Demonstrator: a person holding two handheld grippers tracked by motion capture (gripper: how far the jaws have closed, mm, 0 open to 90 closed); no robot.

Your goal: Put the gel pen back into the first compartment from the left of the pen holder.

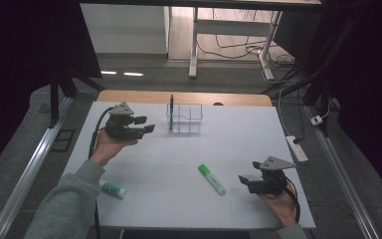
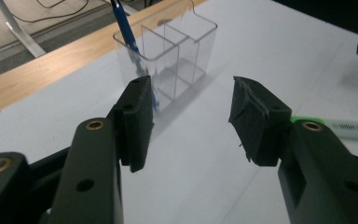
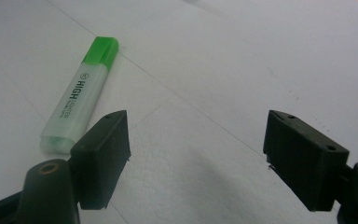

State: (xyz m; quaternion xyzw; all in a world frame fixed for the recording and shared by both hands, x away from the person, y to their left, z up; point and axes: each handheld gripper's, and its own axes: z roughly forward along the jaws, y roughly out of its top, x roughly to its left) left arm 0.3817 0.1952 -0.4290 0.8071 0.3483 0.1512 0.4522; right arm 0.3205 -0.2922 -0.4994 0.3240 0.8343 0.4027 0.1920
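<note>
We see both tongs released: left tongs (image 2: 191,119) face the organizer (image 2: 168,58) holding a pen (image 2: 123,25). Right tongs (image 3: 196,158) sit beside the highlighter (image 3: 81,95) on the table (image 1: 238,144).

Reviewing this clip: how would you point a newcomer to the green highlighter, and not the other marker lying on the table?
Start at the white table and look to its near right part, just left of the right gripper. The green highlighter lies flat there at a slant. Its cap is bright green and its body pale, whereas the other marker lies beside the person's left sleeve.

High view overhead, facing forward; gripper views low, close; all share green highlighter (image 1: 211,179).
</note>
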